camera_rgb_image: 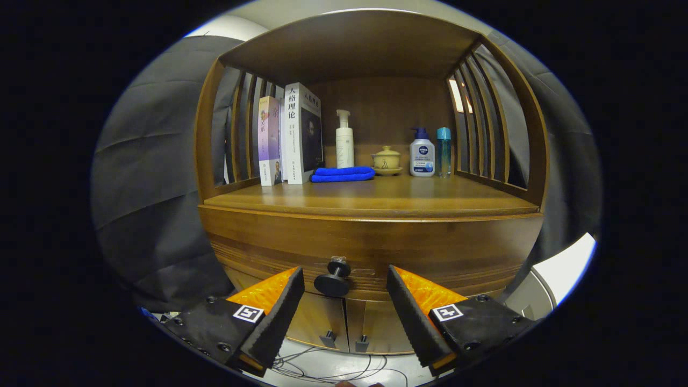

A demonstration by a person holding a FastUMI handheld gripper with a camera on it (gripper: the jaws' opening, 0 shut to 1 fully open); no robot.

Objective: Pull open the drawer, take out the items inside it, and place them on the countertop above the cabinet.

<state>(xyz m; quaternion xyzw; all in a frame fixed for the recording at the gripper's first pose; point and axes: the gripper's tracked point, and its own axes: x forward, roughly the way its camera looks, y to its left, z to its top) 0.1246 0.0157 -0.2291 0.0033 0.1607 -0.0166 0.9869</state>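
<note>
Dark cloth walls are enclosing a wooden cabinet (371,236) whose countertop (376,196) is carrying books (290,137), a folded blue cloth (342,173), a pump bottle (344,140), a small lidded cup (386,160) and two more bottles (428,153) along the back. Below the countertop's edge, the drawer (371,250) is sitting fully closed, its round dark knob (333,279) standing out from the front panel. The gripper (345,301) is hanging open, its two fingers spread wide with the knob lying between them, nearer the left one and just ahead of the tips; neither finger is touching it. Under the drawer, two cupboard doors (344,322) with small handles are meeting.

The step in hand looks to be seizing the knob. Doing it well likely means sliding a little left to centre the knob, advancing until the pads are flanking its stem behind the round head, then closing firmly and pulling straight back, level, so the drawer is running out without jamming. The bare front strip of the countertop seems the natural landing place for whatever is lying inside.
</note>
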